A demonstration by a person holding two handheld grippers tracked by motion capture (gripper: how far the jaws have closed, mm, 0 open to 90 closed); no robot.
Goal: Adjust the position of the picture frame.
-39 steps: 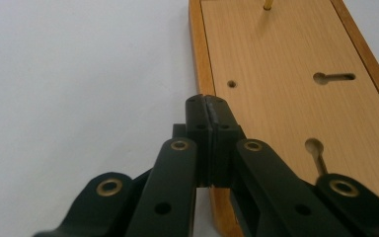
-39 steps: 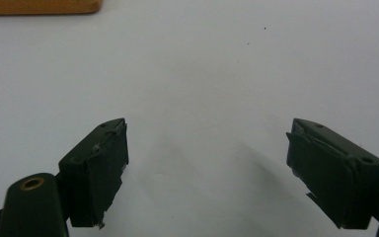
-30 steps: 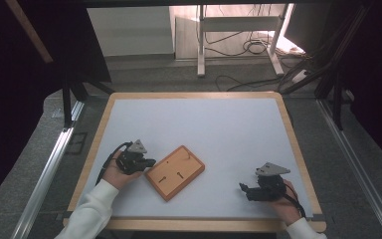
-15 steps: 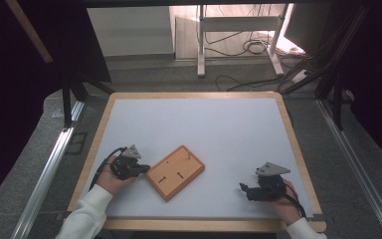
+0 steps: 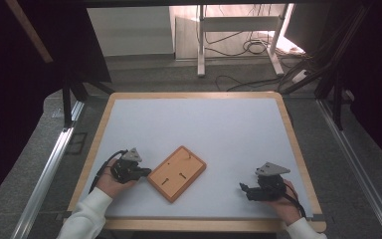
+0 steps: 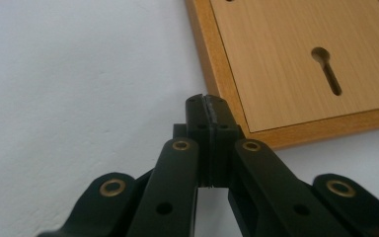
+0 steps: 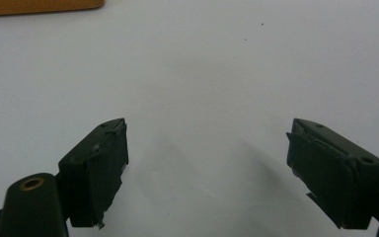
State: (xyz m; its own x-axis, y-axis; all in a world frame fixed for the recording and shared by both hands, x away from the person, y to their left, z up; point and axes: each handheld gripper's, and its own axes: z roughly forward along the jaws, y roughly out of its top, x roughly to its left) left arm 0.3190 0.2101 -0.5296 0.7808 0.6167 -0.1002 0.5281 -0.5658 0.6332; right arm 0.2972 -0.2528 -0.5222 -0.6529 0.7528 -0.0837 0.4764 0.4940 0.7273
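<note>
The left gripper (image 5: 144,173) sits at the near left of the white table top (image 5: 229,129), its black jaws pressed flat together with nothing between them, the tips right at the left edge of the flat rectangular wooden board with a raised frame and two keyhole slots (image 5: 177,173). In the left gripper view the closed tips (image 6: 208,106) lie against, or just short of, the frame of that board (image 6: 296,64); contact itself cannot be made out. The work in hand looks like nudging or squaring the board with the closed tip. To do that well, the tip should stay low on the table surface and meet the frame near the middle of its side, not near a corner, or the board will spin instead of sliding. A slow, level push suits a light panel on a smooth top, which will probably slide easily and could overshoot.

The board lies turned at an angle, near the front centre of the table, just right of the left gripper and well apart from the right one.

The right gripper (image 5: 242,188) rests at the near right, jaws spread wide and empty, pointing left toward the board. In the right gripper view a corner of the board (image 7: 39,6) shows far off at the top left
</note>
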